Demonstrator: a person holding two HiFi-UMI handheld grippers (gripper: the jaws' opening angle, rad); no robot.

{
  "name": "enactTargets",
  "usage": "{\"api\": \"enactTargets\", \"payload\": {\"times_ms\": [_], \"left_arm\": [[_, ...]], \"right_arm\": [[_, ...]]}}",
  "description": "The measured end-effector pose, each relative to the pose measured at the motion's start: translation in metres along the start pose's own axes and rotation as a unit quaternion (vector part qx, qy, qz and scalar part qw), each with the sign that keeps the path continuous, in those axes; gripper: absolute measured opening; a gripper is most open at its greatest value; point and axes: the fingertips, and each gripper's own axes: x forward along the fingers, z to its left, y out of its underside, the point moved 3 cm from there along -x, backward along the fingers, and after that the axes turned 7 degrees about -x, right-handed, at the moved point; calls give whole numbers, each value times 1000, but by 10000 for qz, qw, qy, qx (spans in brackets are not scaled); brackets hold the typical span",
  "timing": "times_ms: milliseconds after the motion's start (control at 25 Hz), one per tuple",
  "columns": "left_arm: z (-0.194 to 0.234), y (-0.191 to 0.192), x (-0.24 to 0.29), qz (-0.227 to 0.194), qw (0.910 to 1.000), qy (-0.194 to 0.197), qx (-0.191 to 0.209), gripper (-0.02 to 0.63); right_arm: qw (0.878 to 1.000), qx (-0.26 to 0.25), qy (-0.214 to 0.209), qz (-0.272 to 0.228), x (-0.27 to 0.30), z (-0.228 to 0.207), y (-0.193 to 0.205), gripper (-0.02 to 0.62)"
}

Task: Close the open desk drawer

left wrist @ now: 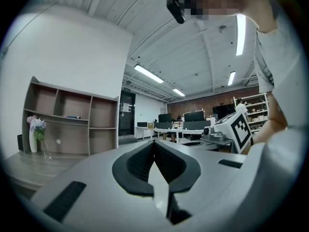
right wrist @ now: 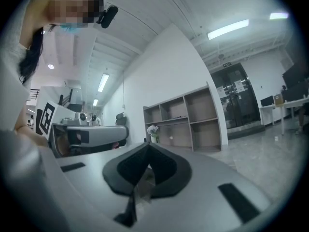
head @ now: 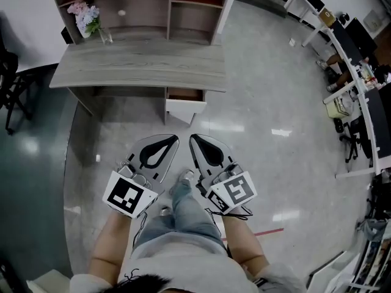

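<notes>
The grey wooden desk [head: 140,66] stands ahead of me, and its drawer [head: 185,110] with a white front is pulled out under the right end of the top. Both grippers hang low, near the person's knees, well short of the drawer and pointing toward it. My left gripper [head: 176,138] has its jaws closed together with nothing between them; its own view shows the tips [left wrist: 154,141] meeting. My right gripper [head: 193,137] is likewise shut and empty, its tips [right wrist: 147,144] touching. The drawer does not show in either gripper view.
An open shelf unit [head: 143,8] stands on the back of the desk, with a vase of flowers [head: 88,18] at its left. A dark chair [head: 9,81] is at the far left. Office desks [head: 354,60] line the right side. Glossy floor [head: 269,121] lies between.
</notes>
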Motion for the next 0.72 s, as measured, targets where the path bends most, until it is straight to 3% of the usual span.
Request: {"api": "enactTargets", "payload": {"times_ms": [400, 720], "left_arm": [[61, 18, 66, -36, 9999, -1, -146, 11], [86, 53, 100, 84, 9996, 143, -237, 11]], "right_arm": [[9997, 17, 19, 248, 67, -71, 43, 8], [9991, 91, 81, 418, 98, -102, 93, 8]]}}
